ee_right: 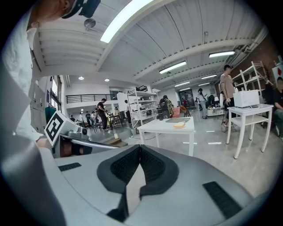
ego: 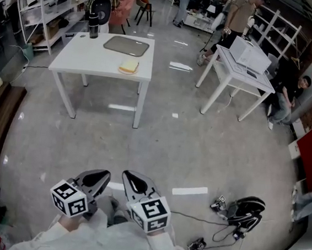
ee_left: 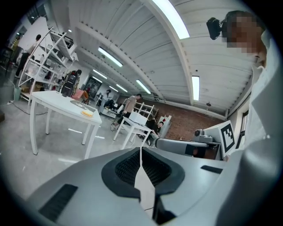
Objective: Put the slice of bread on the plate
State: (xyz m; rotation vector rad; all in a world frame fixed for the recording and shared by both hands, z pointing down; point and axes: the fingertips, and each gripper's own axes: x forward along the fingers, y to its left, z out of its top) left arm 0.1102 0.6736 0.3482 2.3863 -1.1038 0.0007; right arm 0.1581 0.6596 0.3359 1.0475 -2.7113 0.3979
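I hold both claws low and close to my body, side by side, well back from the white worktop (ego: 85, 59) that stands across the bare floor. My left claw (ego: 102, 175) is closed: in the left gripper view its dark ribbed pads (ee_left: 128, 167) meet at the tips with nothing held between them. My right claw (ego: 129, 177) is closed the same way, with its pads (ee_right: 152, 165) pressed together at the tips and empty. The slice of bread (ego: 128, 66) lies flat on the worktop near its front edge, towards the right-hand corner as I face it, far from both claws. Just behind the bread sits a flat grey tray (ego: 126, 46), and a dark bottle (ego: 93, 29) stands upright at the far left of the top. A second white table (ego: 236, 74) carrying a white box (ego: 250, 54) stands off to the right, and a tangle of black cables (ego: 229, 215) lies on the floor near my right side.
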